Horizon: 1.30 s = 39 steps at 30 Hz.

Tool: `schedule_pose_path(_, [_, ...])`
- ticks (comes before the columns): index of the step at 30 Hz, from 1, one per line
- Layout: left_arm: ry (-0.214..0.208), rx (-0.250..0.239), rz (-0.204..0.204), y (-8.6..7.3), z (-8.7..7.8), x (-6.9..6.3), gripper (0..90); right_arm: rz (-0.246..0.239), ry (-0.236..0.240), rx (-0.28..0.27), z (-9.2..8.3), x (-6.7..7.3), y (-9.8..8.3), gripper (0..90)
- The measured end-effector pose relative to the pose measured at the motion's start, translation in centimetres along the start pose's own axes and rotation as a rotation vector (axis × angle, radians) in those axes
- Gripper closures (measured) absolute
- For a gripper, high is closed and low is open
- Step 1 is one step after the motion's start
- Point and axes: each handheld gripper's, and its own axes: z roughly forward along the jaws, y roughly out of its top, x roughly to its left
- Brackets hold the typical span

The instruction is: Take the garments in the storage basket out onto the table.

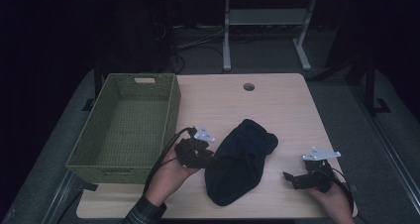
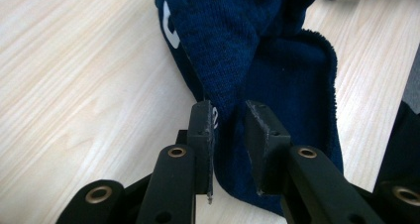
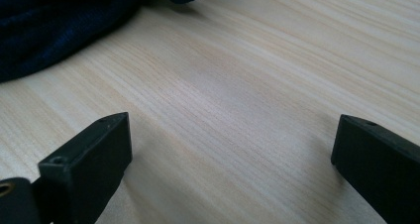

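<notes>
A dark blue knitted hat (image 1: 241,160) is lying on the wooden worktop (image 1: 277,105), near the front edge and about midway between the two hands. The left gripper (image 1: 207,158) is sitting at the hat's left side, its jaws narrowed around a raised fold of the knit. In the left gripper view the fabric (image 2: 233,60) is standing up between the two black jaws, touching the left one, while a thin gap is showing at the right one, so whether they are truly pinching it cannot be told for sure. A white mark (image 2: 170,30) is showing on the hat's edge. The right gripper (image 1: 292,179) is resting low over bare wood to the right of the hat, apart from it, its jaws standing wide with nothing between them. A green woven basket (image 1: 171,110) is standing at the worktop's left side, just beside the left hand (image 1: 168,177).
</notes>
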Motion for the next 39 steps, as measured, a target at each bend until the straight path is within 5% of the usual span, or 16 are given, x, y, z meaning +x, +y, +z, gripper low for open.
schedule_pose_path(9, [-0.09, -0.034, 0.005, -0.5, -0.9, -1.0, 89.4, 0.0, 0.0, 0.0, 0.0, 0.0, 0.0, 2.0])
schedule_pose_path(23, [-0.22, 0.015, 0.064, -0.1, 5.4, -5.3, 89.8, -0.001, -0.001, 0.0, 0.0, 0.0, 0.0, 2.0])
schedule_pose_path(31, [-0.181, 0.133, 0.08, -1.3, 9.3, -5.8, 89.9, -0.001, -0.001, 0.0, 0.0, 0.0, 0.0, 2.0])
schedule_pose_path(39, [-0.144, 0.147, 0.082, -1.8, 8.9, -5.0, 90.0, -0.001, -0.002, 0.0, 0.0, 0.0, 0.0, 2.0])
